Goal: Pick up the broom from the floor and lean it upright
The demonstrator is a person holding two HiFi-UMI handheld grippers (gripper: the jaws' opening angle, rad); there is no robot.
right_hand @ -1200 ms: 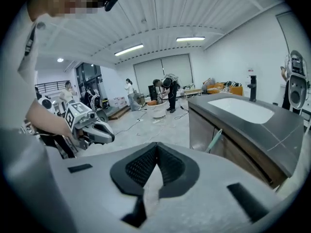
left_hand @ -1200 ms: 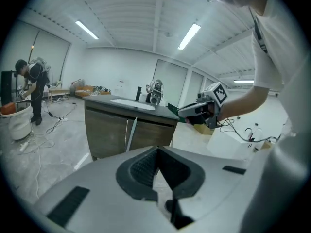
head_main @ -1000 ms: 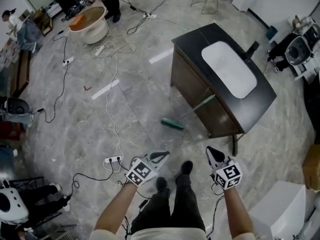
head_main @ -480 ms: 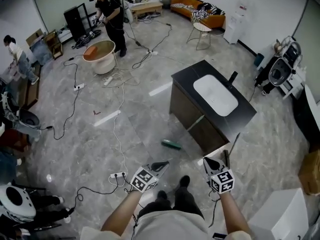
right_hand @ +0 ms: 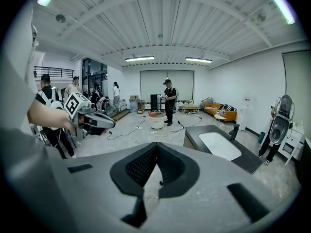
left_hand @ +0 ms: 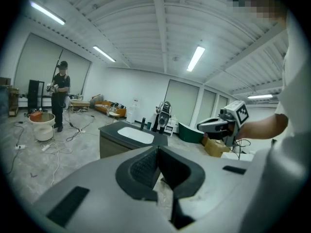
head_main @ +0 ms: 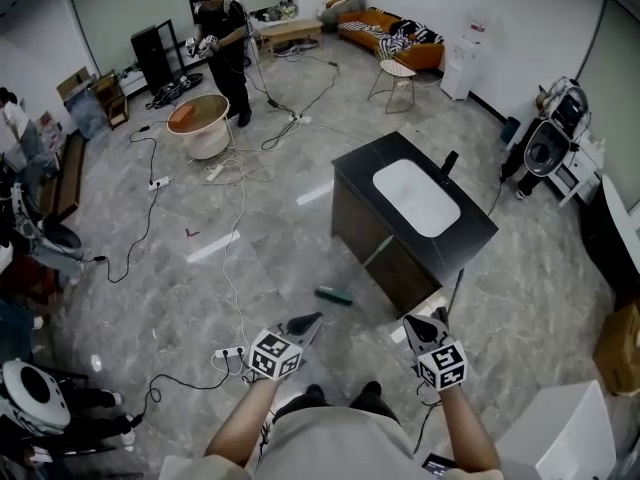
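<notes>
The broom has a green head [head_main: 335,295] on the floor, and its pale handle [head_main: 376,254] slants up against the front of the dark cabinet [head_main: 470,230] with a white sink. Both grippers hang in front of the person, well short of the broom. In the head view the left gripper [head_main: 303,323] is shut and holds nothing, with its pads pressed together in the left gripper view [left_hand: 157,150]. The right gripper [head_main: 426,325] is also shut and holds nothing, with its pads meeting in the right gripper view [right_hand: 156,147]. Each gripper view shows the other gripper off to one side.
Cables and a power strip [head_main: 228,352] trail over the grey floor on the left. A round white tub [head_main: 203,126] and a standing person [head_main: 222,38] are at the back. A chair [head_main: 397,73], an orange sofa [head_main: 390,30] and a white box [head_main: 560,428] stand around the room.
The head view has risen and pulled back, showing more of the room. Both shut grippers have lifted with it. The broom stays leaning on the cabinet.
</notes>
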